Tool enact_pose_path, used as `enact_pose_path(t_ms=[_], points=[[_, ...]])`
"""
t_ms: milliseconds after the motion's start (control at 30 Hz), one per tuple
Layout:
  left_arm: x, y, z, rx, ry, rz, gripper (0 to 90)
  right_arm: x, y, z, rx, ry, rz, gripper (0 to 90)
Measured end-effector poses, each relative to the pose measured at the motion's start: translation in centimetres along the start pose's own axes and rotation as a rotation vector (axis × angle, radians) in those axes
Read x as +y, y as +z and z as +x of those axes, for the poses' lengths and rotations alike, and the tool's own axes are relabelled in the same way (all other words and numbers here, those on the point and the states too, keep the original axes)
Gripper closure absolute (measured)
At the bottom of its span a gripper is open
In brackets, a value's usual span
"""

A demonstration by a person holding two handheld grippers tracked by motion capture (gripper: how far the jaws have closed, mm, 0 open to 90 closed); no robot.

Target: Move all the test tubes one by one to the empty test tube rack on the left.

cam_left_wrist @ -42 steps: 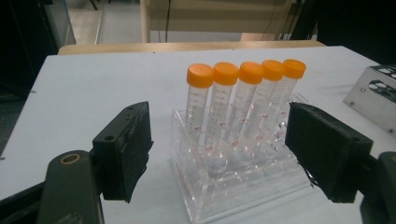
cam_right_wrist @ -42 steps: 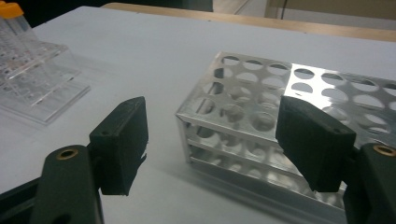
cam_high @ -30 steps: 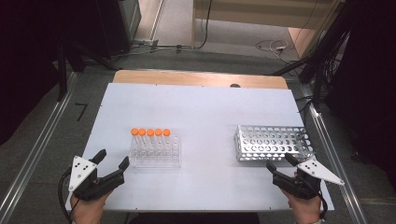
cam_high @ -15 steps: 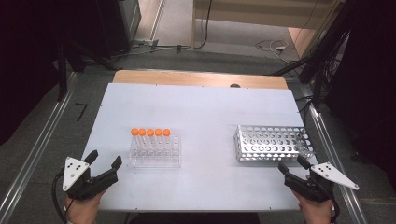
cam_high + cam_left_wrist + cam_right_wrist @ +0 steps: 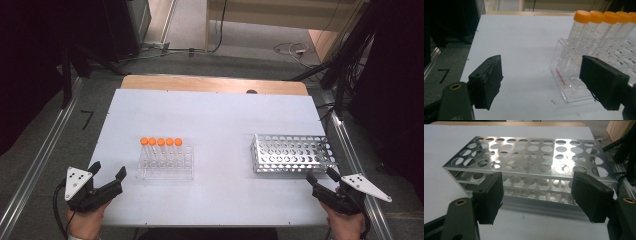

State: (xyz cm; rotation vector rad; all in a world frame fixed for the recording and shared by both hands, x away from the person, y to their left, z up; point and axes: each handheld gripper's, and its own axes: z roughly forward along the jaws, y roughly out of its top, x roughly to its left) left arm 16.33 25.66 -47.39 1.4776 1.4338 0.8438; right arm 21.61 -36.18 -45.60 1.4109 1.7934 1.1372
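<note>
a clear plastic tube rack [image 5: 166, 164] stands toward the left front of the white table [image 5: 215, 125], holding five orange-capped tubes [image 5: 161, 150] upright in a single row along its back; its front holes are unfilled. a metal tube rack [image 5: 291, 154] sits near the right edge with every hole bare. the left gripper [image 5: 107, 172] hovers at the front left corner, jaws wide with nothing between them. the right gripper [image 5: 320, 176] hangs just in front of the metal rack, jaws also wide and holding nothing.

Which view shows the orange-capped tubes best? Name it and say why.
The left gripper view: the orange-capped tubes stand close, markings visible, in the clear rack. The high view shows them small, as five caps in a row.
</note>
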Motion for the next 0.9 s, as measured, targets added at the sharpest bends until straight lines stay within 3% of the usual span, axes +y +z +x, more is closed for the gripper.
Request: enact_pose_path(t_ms=[167, 367, 900], points=[[-0.3, 0.5, 0.5, -0.001, -0.02, 0.042, 18.2, -0.3, 0.2, -1.0, -0.025, 0.012, 0.019, 24.8], [-0.5, 1.0, 1.0, 0.02, -0.029, 0.058, 18.2, -0.6, 0.5, -1.9, -0.046, 0.022, 0.039, 24.8], [-0.8, 2.2, 1.4, 0.053, -0.012, 0.108, 18.2, -0.9, 0.9, -2.2, -0.055, 0.017, 0.06, 24.7]])
